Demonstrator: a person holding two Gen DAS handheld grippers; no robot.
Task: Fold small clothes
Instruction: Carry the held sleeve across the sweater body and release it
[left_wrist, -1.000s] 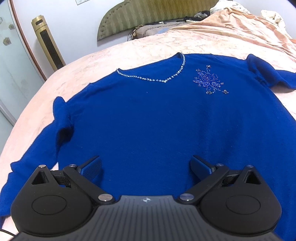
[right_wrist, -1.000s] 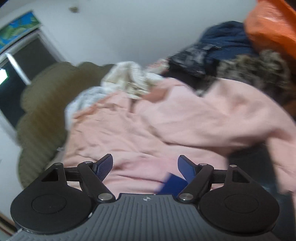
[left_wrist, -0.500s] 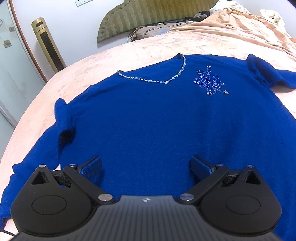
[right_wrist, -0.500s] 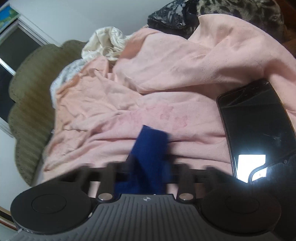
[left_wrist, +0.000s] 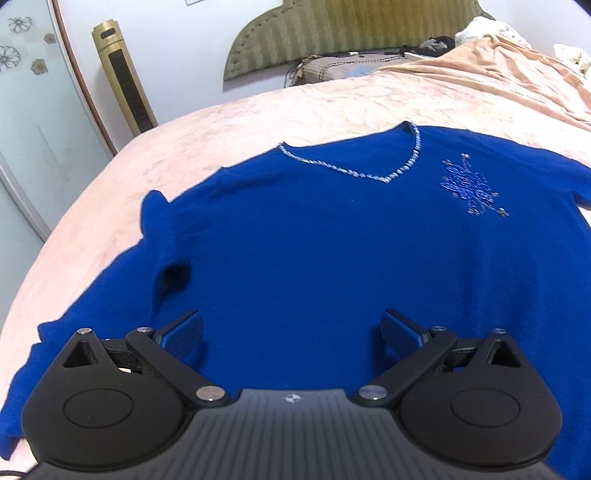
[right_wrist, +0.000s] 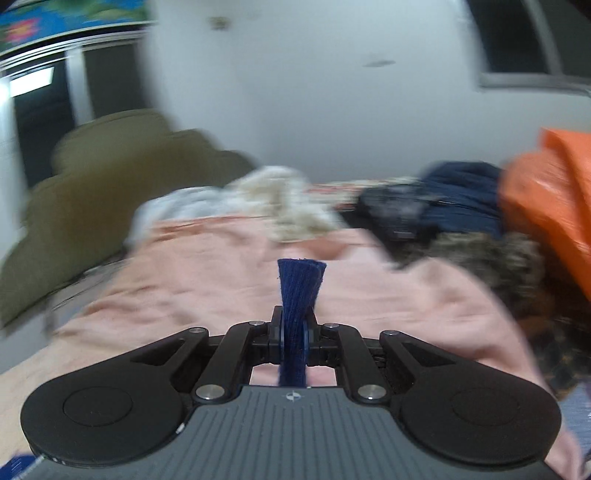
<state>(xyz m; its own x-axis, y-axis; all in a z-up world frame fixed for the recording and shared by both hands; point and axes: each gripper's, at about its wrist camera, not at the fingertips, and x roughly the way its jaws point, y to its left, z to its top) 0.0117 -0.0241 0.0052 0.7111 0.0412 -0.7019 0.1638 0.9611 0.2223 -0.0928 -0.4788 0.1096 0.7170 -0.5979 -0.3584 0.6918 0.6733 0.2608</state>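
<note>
Since half a second ago your right tool (right_wrist: 293, 338) has clamped and raised the blue knit sweater (left_wrist: 332, 258)'s sleeve cuff (right_wrist: 300, 291) for folding; your left tool (left_wrist: 291, 332) gapes, empty, over its hem.

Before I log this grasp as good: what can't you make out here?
- Which part of the blue sweater the right claw pinches: the right wrist view shows only a strip.
- Sweater's right sleeve: cut off by the left wrist view's edge.
- Clothes pile: motion-blurred.
- Hem: hidden behind the open left claw.
</note>
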